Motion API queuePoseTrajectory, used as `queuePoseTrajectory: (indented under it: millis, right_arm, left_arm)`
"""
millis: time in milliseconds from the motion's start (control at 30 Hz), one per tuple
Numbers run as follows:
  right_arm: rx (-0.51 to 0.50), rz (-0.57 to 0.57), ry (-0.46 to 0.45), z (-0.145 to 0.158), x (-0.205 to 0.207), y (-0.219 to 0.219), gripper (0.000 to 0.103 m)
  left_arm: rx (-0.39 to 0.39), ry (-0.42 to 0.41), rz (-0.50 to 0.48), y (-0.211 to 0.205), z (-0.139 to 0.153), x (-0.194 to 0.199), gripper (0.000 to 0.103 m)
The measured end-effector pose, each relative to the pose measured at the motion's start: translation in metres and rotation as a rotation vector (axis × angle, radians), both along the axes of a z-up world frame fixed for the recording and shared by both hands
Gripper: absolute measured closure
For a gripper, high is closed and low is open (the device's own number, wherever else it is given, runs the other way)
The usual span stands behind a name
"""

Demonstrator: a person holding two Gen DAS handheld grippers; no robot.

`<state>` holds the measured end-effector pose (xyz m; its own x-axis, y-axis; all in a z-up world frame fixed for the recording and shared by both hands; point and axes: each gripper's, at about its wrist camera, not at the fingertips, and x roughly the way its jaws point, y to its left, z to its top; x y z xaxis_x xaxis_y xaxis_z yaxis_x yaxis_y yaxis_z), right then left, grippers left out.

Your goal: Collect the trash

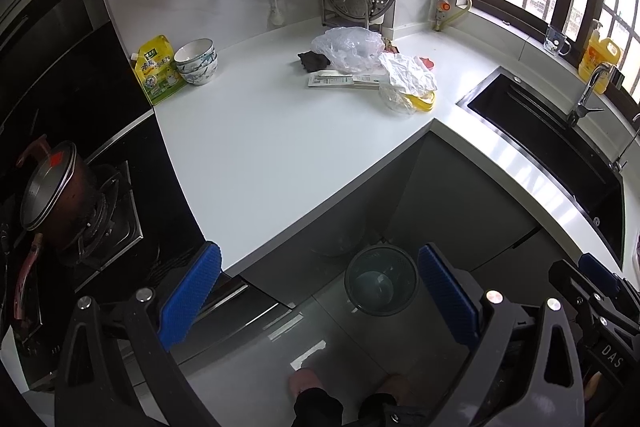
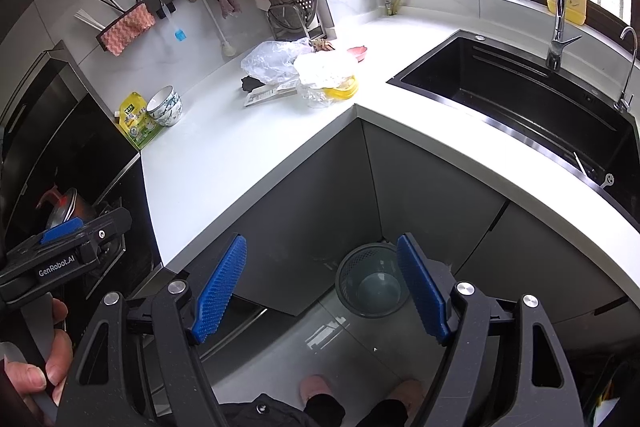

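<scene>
Trash, a crumpled clear plastic bag (image 1: 347, 45), crumpled white paper (image 1: 408, 71) and flat printed packets (image 1: 342, 81) whose print is illegible, is lying on the white countertop (image 1: 260, 139) near the corner. The dark mesh wastebasket (image 2: 370, 283) is standing on the floor below. The left gripper (image 1: 320, 297), reading "GenRobot.AI", and the right gripper (image 2: 320, 287) are both hanging spread wide, gripping nothing.

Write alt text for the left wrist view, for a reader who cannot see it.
The open left gripper hovers above an empty mesh wastebasket on the floor. Beyond, a pile of trash lies on the white corner countertop, between stacked bowls and a black sink.
</scene>
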<state>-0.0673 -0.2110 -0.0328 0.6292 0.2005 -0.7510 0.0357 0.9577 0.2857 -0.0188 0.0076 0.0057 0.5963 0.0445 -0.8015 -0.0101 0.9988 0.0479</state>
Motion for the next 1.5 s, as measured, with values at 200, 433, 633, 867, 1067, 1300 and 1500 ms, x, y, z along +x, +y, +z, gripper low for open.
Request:
queuePoseTrajectory:
  millis: [200, 433, 633, 867, 1067, 1300, 1500]
  right_arm:
    - [0.002, 0.0, -0.005, 0.0018, -0.0026, -0.001, 0.029]
    - [0.002, -0.001, -0.006, 0.0023, -0.0041, -0.0015, 0.029]
    - [0.002, -0.003, -0.007, 0.0024, -0.0053, -0.0045, 0.029]
    - [0.002, -0.003, -0.008, 0.0029, -0.0054, -0.0033, 0.029]
    - [0.001, -0.003, -0.009, 0.003, -0.0054, -0.0034, 0.029]
    - [0.002, -0.003, -0.009, 0.0028, -0.0056, -0.0039, 0.029]
    - [0.001, -0.003, -0.009, 0.0026, -0.0056, -0.0037, 0.029]
  left_arm:
    - [0.002, -0.002, -0.001, 0.0011, 0.0013, -0.0001, 0.006]
    - [0.002, -0.005, -0.002, 0.0027, 0.003, -0.0008, 0.006]
    - [0.004, -0.007, -0.004, 0.0027, 0.0036, -0.002, 0.006]
    - [0.009, -0.011, -0.005, 0.0016, 0.0042, -0.0046, 0.006]
    - [0.009, -0.012, -0.006, 0.0012, 0.0046, -0.0047, 0.006]
    - [0.009, -0.011, -0.006, 0.0008, 0.0046, -0.0048, 0.006]
    - [0.013, -0.014, -0.01, -0.0002, 0.0056, -0.0048, 0.006]
